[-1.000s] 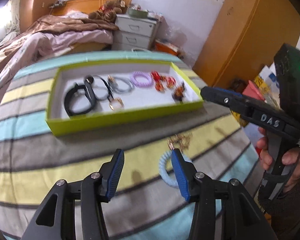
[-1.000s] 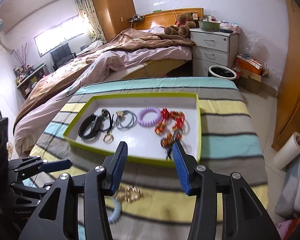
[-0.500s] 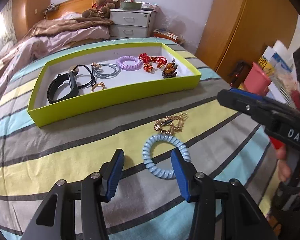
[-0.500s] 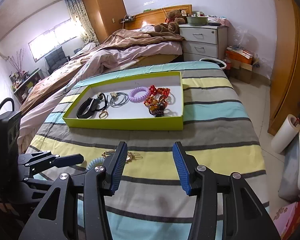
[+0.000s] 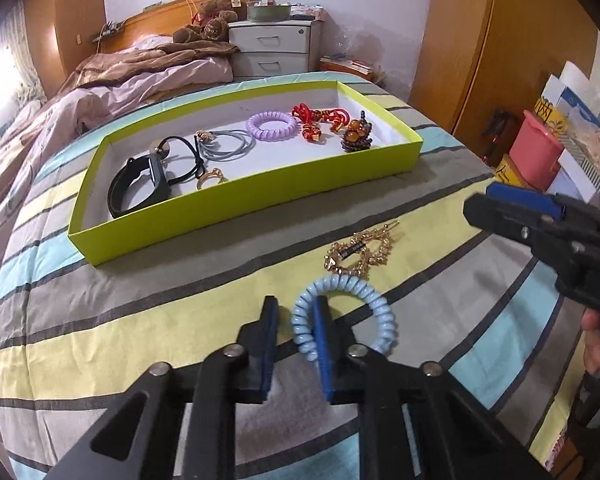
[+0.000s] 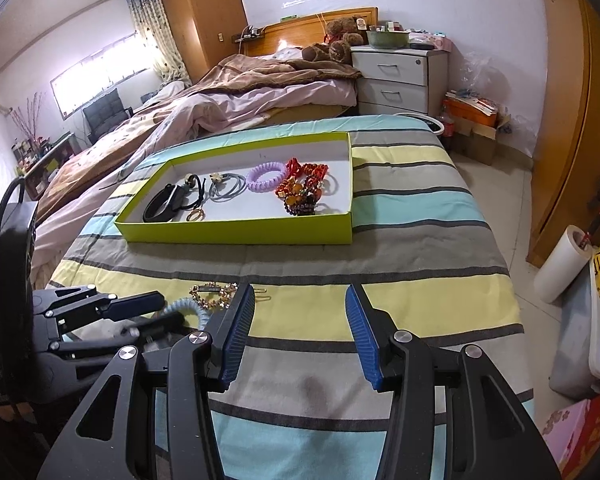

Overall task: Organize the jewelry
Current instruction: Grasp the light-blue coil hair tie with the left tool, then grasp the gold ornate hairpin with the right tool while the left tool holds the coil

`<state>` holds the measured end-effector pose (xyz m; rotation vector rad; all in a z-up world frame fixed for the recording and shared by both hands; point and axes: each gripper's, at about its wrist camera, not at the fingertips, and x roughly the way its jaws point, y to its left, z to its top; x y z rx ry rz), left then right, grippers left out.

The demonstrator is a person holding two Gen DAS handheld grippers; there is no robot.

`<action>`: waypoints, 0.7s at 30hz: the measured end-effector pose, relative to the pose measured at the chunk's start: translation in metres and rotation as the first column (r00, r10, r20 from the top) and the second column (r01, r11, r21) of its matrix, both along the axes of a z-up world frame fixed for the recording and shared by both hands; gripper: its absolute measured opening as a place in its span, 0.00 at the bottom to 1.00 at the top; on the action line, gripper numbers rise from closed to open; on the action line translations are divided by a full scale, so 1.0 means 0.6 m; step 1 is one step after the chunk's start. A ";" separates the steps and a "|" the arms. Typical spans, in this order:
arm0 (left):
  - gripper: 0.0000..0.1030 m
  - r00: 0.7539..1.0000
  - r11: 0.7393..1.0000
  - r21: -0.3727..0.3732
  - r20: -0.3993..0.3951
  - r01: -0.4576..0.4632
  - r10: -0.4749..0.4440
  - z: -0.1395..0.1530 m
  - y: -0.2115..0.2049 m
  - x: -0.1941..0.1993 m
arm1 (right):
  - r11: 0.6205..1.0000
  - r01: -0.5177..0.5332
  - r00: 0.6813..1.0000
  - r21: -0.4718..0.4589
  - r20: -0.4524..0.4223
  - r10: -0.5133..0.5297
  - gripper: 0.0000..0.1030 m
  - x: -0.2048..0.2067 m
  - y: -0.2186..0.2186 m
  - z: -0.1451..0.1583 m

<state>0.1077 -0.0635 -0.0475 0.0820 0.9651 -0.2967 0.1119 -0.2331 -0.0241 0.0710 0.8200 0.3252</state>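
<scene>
Now the left gripper [image 5: 294, 314], low in the middle of the left wrist view, has just been closing, and its jaws pinch the left arc of the pale blue spiral hair tie [image 5: 342, 312]. Only one side of the coil sits between the pads; the rest of the ring lies outside on the striped bedspread [image 5: 140, 320]. The coil is springy, so my guess is that a bite this shallow could let it squirm free as it lifts, or stretch and snap back.

Just above the tie, touching its upper edge or nearly so, lies the gold hair clip [image 5: 360, 254]. If a prong of that clip has caught a coil, lifting the tie might drag the clip along and drop it somewhere off the bed; whether they are tangled I cannot tell.

The right gripper [image 6: 300, 332], at the bottom centre of its own view, stands spread wide with nothing between its pads, near the clip, which shows at its left finger. Should both tools move at once in this tight spot, they could knock each other.

Further up the frame sits the green tray [image 5: 236, 208], well apart from the tie and already crowded on its right side, so a careless drop could land the tie on the red and amber pieces there.
</scene>
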 end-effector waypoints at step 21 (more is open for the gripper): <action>0.09 0.988 0.988 -0.030 0.009 -0.155 0.155 0.005 0.147 -0.039 | 0.967 -0.213 0.977 -0.138 -0.026 0.211 0.47 0.043 0.094 -0.026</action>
